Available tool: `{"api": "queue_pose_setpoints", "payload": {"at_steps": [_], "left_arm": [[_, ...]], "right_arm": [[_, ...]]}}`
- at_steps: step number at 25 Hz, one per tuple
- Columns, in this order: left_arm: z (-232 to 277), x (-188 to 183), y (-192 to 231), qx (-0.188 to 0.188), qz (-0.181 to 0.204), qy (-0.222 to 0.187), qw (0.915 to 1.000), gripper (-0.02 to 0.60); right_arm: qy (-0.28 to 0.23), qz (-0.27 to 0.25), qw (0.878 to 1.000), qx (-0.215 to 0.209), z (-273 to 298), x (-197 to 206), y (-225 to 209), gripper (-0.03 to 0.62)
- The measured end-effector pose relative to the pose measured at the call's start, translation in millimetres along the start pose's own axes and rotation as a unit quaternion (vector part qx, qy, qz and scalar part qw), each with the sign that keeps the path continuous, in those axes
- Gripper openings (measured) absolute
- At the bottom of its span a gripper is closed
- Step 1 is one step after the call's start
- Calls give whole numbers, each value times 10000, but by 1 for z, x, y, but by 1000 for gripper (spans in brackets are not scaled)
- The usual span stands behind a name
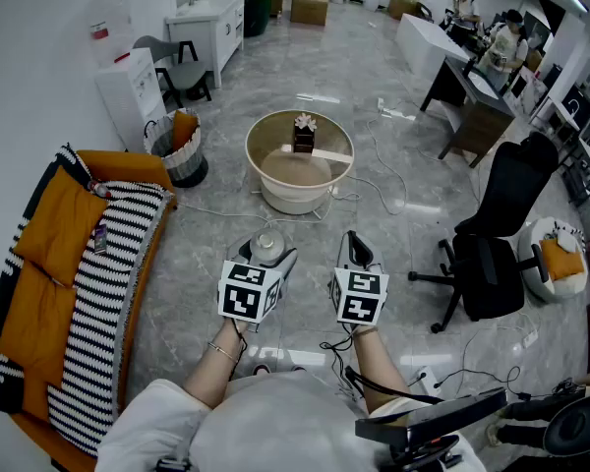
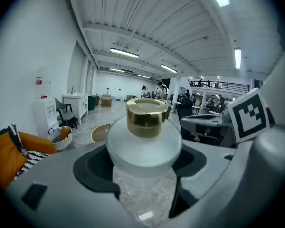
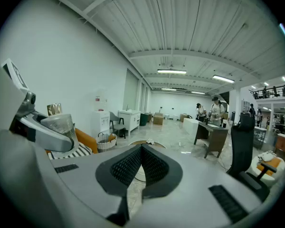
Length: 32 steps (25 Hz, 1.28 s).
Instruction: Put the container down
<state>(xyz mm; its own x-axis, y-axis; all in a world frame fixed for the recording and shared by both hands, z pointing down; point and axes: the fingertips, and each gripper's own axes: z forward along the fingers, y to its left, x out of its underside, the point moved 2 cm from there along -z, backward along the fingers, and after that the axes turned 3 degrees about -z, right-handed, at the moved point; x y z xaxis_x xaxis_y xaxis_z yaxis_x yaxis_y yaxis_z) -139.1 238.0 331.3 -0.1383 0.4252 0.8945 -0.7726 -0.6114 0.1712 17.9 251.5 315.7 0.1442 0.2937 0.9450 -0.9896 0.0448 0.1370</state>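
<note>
A frosted glass container with a gold cap sits upright between the dark pads of my left gripper, which is shut on its body and holds it well above the floor. In the head view the container shows at the tip of the left gripper, in front of the person's lap. My right gripper is held level beside it, a short gap to the right. Its jaws are shut with nothing between them. The right gripper view catches the container at its left edge.
A round low table with a small flower box stands ahead on the marble floor. A sofa with orange and striped cushions lies left, a wicker basket beyond it. A black office chair stands right, with cables across the floor.
</note>
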Motion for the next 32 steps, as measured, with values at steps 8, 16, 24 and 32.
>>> {"api": "queue_pose_setpoints", "payload": {"at_steps": [8,16,24,32], "left_arm": [[-7,8,14,103,48,36,9999,337],[-10,10,27,151,1,50,9999,337],[6,10,30,165,-25,116,9998,337],[56,-9,34,83,-73,121,9999,337]], "right_arm": [[-124,286,9995,-96,1,4,20,23],[-22,317,9995,74,-3,12,28,23],[87,511,9985,156,11,22,13,23],[50,505,9987,15,61,13,-17,23]]}}
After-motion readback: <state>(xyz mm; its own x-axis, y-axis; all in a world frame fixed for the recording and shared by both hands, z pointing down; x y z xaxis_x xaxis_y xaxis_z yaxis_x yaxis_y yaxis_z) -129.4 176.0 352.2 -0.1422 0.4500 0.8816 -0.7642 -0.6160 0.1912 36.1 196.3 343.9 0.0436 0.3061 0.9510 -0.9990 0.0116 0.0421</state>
